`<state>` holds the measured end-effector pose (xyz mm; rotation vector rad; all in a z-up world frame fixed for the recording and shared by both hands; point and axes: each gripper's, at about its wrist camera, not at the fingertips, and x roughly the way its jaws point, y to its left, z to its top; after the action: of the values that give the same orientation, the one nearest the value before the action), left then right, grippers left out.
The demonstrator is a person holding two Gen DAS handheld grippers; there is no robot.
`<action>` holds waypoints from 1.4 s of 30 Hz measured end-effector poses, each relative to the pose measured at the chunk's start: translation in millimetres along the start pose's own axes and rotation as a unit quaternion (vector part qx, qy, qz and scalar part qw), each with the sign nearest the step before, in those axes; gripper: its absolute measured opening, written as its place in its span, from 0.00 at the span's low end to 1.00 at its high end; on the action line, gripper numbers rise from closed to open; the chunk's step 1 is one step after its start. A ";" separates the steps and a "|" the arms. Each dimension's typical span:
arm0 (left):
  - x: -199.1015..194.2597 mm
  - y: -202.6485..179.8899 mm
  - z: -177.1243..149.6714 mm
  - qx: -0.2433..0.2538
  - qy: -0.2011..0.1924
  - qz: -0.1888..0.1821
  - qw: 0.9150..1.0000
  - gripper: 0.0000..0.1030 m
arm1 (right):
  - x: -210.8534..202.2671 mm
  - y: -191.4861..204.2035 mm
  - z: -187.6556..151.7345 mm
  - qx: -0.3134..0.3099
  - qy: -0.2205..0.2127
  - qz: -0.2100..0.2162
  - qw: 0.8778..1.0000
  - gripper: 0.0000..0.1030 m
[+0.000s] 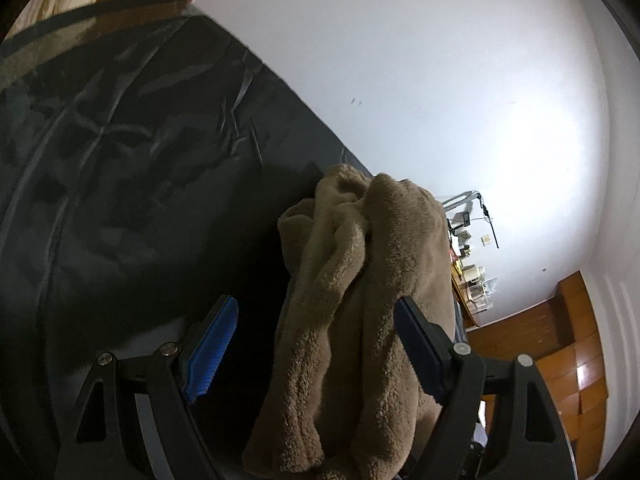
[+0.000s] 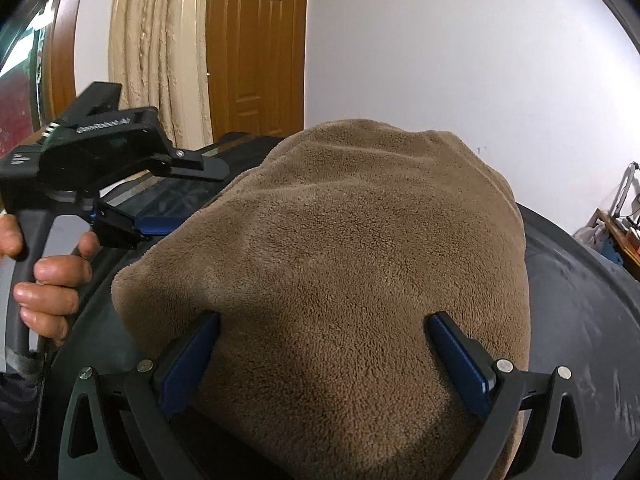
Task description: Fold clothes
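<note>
Between the spread fingers of the right tool (image 2: 324, 332) lay a brown fleece garment (image 2: 340, 240), bunched on the dark sheet (image 2: 580, 300); the left tool (image 1: 316, 312) also stood apart around a fold, pads not pressing.

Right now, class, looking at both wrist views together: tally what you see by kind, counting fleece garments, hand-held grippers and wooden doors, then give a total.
Brown fleece garment: 1
Hand-held grippers: 2, the left hand-held gripper and the right hand-held gripper
Wooden door: 1
Total: 4
</note>
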<state>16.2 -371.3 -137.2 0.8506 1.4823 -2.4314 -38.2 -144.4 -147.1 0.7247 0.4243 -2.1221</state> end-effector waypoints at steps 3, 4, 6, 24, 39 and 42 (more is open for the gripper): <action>4.6 -3.8 6.5 -0.001 0.025 -0.029 0.999 0.81 | 0.6 -1.0 0.2 0.000 -0.001 0.004 1.000 1.00; 6.0 -6.8 8.5 0.000 0.034 -0.043 0.998 0.81 | 0.0 -2.3 -0.4 0.000 -0.001 0.004 1.000 1.00; 15.6 -11.3 15.4 0.010 0.060 -0.073 0.996 0.82 | -1.3 -1.3 -1.4 0.001 -0.001 0.004 1.000 1.00; 60.5 -46.1 37.8 0.166 0.127 -0.003 0.978 0.83 | 0.7 2.4 -0.2 0.000 -0.002 0.004 1.000 1.00; 94.2 -24.5 44.0 0.147 0.203 -0.081 0.965 0.87 | 1.2 -0.3 -0.2 -0.001 -0.003 0.004 1.000 1.00; 94.5 -24.4 42.7 0.149 0.206 -0.098 0.962 0.87 | 2.3 -1.9 -0.4 0.000 -0.003 0.004 1.000 1.00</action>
<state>-88.1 -382.2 -155.8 1.4078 1.3931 -2.8007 -40.7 -144.5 -148.7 0.7193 0.4186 -2.1150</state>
